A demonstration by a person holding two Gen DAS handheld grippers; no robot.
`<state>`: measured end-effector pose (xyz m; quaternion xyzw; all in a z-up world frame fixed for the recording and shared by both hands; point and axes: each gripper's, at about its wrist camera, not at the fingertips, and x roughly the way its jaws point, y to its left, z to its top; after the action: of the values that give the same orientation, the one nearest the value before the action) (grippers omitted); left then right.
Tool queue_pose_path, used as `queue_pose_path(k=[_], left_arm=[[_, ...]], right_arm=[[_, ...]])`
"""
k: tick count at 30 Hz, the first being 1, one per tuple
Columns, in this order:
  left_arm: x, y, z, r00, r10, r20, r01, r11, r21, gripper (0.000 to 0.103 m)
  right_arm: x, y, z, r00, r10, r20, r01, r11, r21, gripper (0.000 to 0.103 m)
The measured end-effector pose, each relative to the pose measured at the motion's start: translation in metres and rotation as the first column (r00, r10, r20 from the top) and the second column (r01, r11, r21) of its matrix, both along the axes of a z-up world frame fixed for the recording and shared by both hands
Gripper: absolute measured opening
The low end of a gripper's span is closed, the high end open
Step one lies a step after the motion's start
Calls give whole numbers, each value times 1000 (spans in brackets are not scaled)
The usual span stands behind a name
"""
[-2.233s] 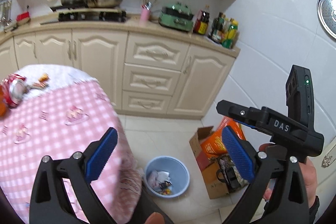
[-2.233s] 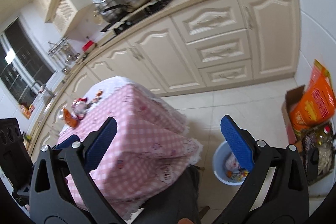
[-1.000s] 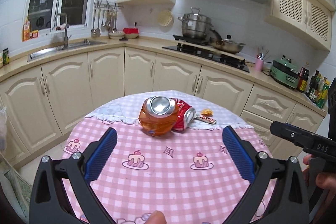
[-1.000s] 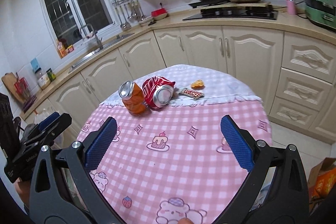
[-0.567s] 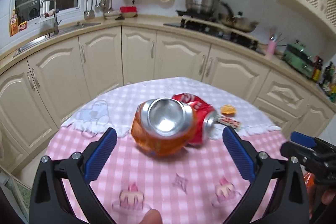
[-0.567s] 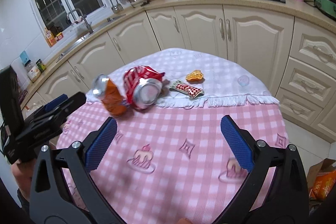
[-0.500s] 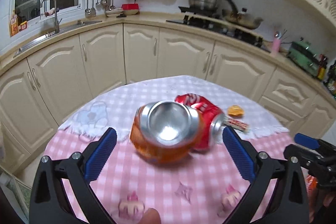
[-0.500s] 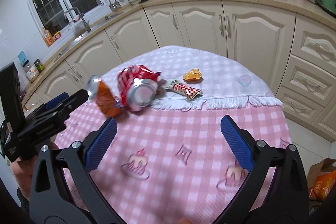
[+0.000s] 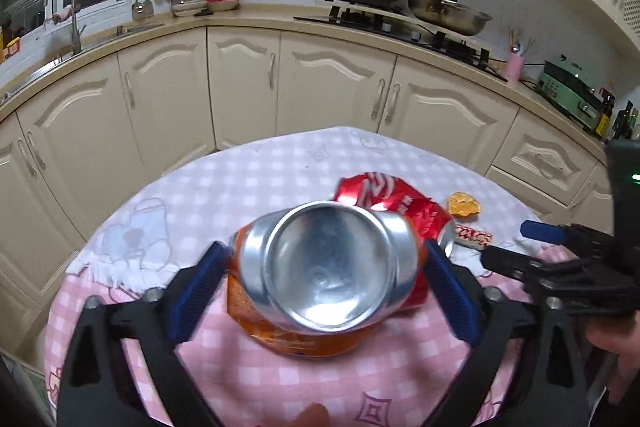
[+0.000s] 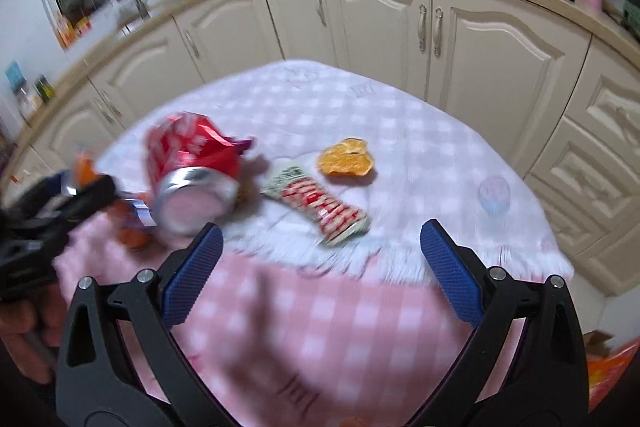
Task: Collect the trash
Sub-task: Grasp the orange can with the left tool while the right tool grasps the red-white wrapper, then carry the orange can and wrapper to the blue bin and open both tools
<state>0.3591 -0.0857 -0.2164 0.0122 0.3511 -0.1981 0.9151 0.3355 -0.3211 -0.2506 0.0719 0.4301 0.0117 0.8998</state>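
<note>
The left gripper (image 9: 326, 267) has its jaws around the crushed orange can (image 9: 316, 291), which lies with its silver bottom toward the camera, near the middle of the round table (image 9: 248, 171) on the pink checked cloth. The jaws have just been closing in a little, and the blue pads (image 9: 198, 291) stand at the can's flanks; whether they already press on it cannot be told, so count it as not yet gripped. The crushed red can (image 9: 394, 203) lies touching the orange one on its far right side. A striped snack wrapper (image 10: 320, 205) and a piece of orange peel (image 10: 347, 158) lie beyond it, toward the far right edge of the table. The right gripper (image 10: 320, 267) hovers over the cloth with jaws wide and empty, the wrapper just ahead of its pads.

To do this grab well, the left pads should probably close squarely on the orange can's dented sides, below the wide rim, so that the thin metal does not slip out. The right pad sits close to the red can and could pinch or drag it along. The right gripper seems best lowered flat onto the wrapper, one pad either side of it
</note>
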Motion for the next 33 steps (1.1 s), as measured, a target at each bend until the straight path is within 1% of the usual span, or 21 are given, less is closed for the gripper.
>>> queue_pose_path(k=[3,4,5,6,7,8,10,11,19,25,33], left_arm=[[-2,6,-1,1000,-5,-8,5,1000,-30,92],[-3,7,0,1000,-5,-8,5,999,-36,92],[-4,9,-1,1000,-4,-5,4,999,-42,92],[-6,11,0,1000,0,-4,0,999,-45,92],[-7,14,0,1000,6,-3,-6,999,-54,92],[-7,16,0,1000,9,-4,-9,998,-61,92],[-11,23,2,1000,22,-4,-23,996,-82,92],[-13,24,4,1000,28,-1,-28,996,-89,91],[-47,47,12,998,54,17,-51,988,-142,91],[-86,59,25,997,60,51,-51,986,-159,91],[-148,57,54,990,46,135,-21,984,-175,91]], right_arm=[[13,2,-12,999,18,-36,-19,1000,-17,96],[14,4,-13,999,25,-34,-26,999,-27,87],[14,8,-12,999,30,-27,-31,998,-59,70],[13,10,-11,999,34,-24,-36,997,-75,57],[13,10,-10,999,35,-24,-37,996,-76,38],[11,11,-9,999,43,-28,-45,996,-73,31],[8,12,-9,998,53,-28,-55,995,-87,29],[3,13,-8,998,57,-26,-59,995,-78,28],[-37,17,6,999,51,9,-51,998,-43,28],[-78,21,24,998,48,49,-47,999,-25,28],[-144,23,57,987,51,151,-58,997,43,28]])
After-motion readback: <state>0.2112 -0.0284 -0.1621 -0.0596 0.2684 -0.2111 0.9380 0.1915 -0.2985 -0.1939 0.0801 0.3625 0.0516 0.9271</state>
